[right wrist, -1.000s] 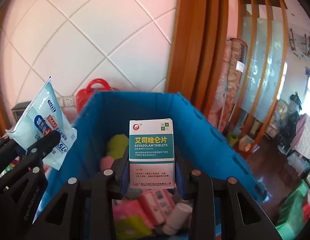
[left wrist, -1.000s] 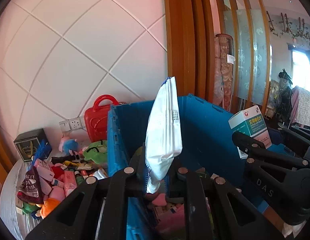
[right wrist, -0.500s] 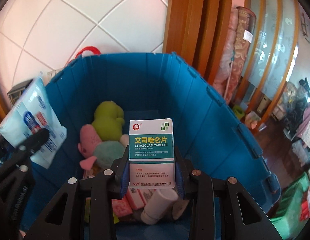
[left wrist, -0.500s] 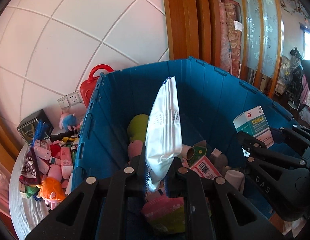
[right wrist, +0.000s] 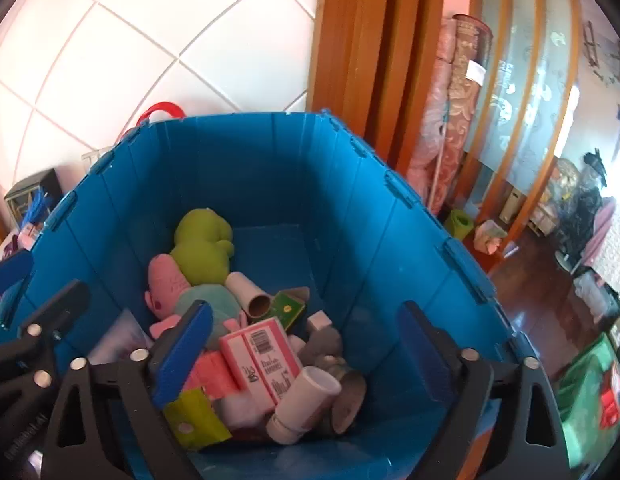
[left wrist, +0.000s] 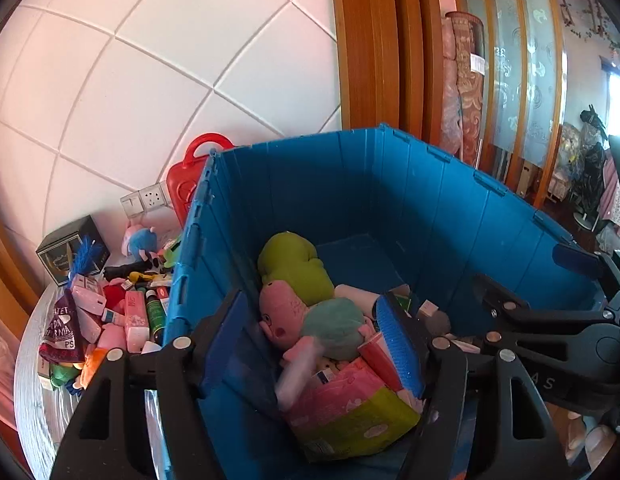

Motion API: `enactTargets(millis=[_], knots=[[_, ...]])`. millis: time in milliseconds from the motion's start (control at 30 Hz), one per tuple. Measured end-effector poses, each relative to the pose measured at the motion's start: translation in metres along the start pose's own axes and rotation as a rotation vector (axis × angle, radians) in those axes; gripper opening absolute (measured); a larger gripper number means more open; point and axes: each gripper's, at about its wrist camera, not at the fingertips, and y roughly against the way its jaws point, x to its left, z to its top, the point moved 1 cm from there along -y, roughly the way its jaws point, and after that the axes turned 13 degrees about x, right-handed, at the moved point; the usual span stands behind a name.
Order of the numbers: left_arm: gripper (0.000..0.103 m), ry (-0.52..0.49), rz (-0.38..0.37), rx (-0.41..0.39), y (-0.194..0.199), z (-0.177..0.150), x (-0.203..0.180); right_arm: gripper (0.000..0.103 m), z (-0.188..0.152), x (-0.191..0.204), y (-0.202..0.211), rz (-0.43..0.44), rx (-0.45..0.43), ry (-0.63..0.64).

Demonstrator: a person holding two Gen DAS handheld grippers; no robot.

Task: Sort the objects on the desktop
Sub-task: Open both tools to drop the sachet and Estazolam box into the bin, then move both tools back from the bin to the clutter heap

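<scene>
- Left wrist view: on the far left your counter [left wrist: 34,396] carries a loose pile: a dark pouch [left wrist: 62,332], pink boxes [left wrist: 136,320], a small green bottle [left wrist: 154,312], with a black box [left wrist: 70,248] and a red case [left wrist: 190,172] behind by the wall.
- Your left gripper [left wrist: 313,344] has its jaws spread wide and holds nothing; it hangs over the near left edge of the blue bin [left wrist: 389,184].
- In the bin lie a green plush [left wrist: 294,264], a pink plush [left wrist: 278,312] touching it, and a pink-and-yellow pack [left wrist: 349,412] nearest you.
- Right wrist view: your right gripper [right wrist: 302,344] is also wide open and empty, above the bin [right wrist: 270,168].
- Below it sit a pink barcode box [right wrist: 262,356], a white bottle [right wrist: 306,400] and a cardboard tube [right wrist: 250,292].
</scene>
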Motion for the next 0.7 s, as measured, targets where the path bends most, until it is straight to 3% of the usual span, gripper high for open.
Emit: enactTargets(millis=[100,333,700], knots=[[0.067,0.015,0.000,-0.021,0.011,-0.001,0.009,0.102,-0.003,0.000,0.010,0.001,-0.010,-0.023],[0.067,0.055,0.018,-0.059,0.039,-0.010,0.047,0.103,-0.003,0.024,0.042,0.036,-0.052,-0.013],[0.067,0.159,0.089,-0.084,0.070,-0.043,0.152,0.103,-0.001,0.130,0.080,0.094,-0.114,0.107]])
